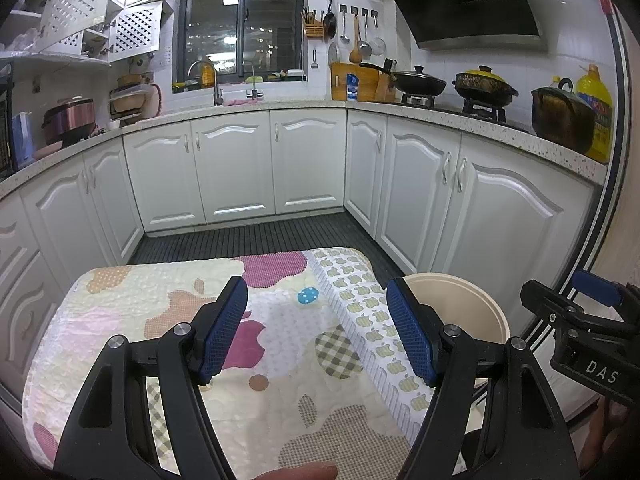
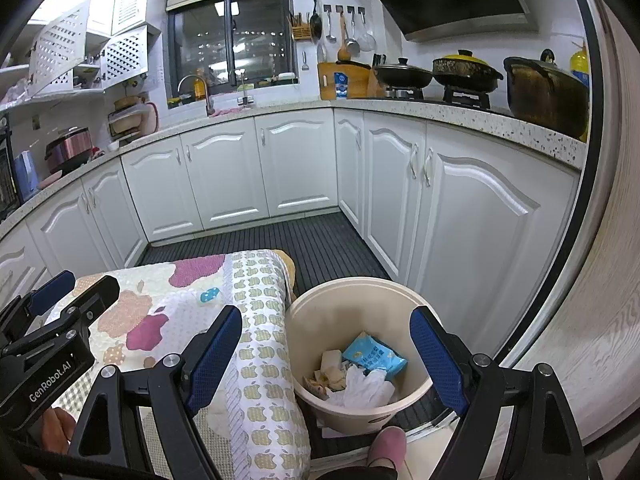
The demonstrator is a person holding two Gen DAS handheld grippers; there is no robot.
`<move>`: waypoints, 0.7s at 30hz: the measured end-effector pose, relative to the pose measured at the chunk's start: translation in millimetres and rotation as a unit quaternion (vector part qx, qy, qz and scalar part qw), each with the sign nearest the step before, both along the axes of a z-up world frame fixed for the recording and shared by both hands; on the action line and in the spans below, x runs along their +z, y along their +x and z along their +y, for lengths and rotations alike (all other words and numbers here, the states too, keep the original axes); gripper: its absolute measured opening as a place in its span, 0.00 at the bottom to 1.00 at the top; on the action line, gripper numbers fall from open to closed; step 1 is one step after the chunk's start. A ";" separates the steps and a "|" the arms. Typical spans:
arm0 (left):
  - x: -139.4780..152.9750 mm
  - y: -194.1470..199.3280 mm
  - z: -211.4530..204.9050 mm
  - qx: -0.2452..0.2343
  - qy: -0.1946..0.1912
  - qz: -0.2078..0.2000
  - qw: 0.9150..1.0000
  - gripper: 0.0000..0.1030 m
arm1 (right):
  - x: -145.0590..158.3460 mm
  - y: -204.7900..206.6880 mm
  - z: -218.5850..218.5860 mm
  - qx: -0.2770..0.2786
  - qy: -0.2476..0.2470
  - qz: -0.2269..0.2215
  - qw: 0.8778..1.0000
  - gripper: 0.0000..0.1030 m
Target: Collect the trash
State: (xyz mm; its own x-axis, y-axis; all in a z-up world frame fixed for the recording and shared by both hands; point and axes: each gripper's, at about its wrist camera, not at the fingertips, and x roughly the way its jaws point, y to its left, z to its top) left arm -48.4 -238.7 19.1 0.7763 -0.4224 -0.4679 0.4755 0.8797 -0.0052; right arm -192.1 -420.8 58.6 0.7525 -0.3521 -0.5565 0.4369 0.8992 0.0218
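A cream trash bin (image 2: 360, 296) stands on the floor right of a cloth-covered table (image 2: 264, 344). Inside it lie a blue snack packet (image 2: 374, 354), a white plastic glove (image 2: 366, 388) and crumpled paper scraps (image 2: 328, 372). My right gripper (image 2: 326, 360) is open and empty, held above the bin's left rim. My left gripper (image 1: 316, 328) is open and empty over the patterned tablecloth (image 1: 168, 304). The bin's rim (image 1: 452, 284) shows at the right in the left wrist view. No loose trash shows on the cloth.
White kitchen cabinets (image 1: 232, 168) wrap around a dark slatted floor (image 2: 304, 240). Pots (image 2: 466, 68) and a stove sit on the right counter, a sink (image 1: 218, 88) at the back. A pink slipper (image 2: 386, 446) is beside the bin.
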 end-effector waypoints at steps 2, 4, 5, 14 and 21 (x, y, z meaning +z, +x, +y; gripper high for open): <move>-0.8 -0.9 0.1 -0.001 0.001 -0.001 1.000 0.69 | -0.1 0.1 -0.6 0.000 0.001 0.000 1.000 0.82; -0.9 -0.9 -0.4 -0.002 0.003 -0.002 1.000 0.69 | -0.3 -0.4 -0.6 -0.001 0.001 -0.001 1.000 0.82; -1.1 -1.0 -0.4 -0.002 0.003 -0.002 1.000 0.69 | -0.4 -0.3 -0.8 -0.001 0.001 0.000 1.000 0.82; -1.7 -0.5 -2.1 -0.004 0.004 0.002 1.000 0.69 | -2.3 -1.8 -2.5 -0.003 0.004 0.002 1.000 0.82; -2.7 -0.3 -4.3 -0.010 0.006 0.004 1.000 0.69 | -3.7 -2.2 -3.5 -0.006 0.007 0.004 1.000 0.82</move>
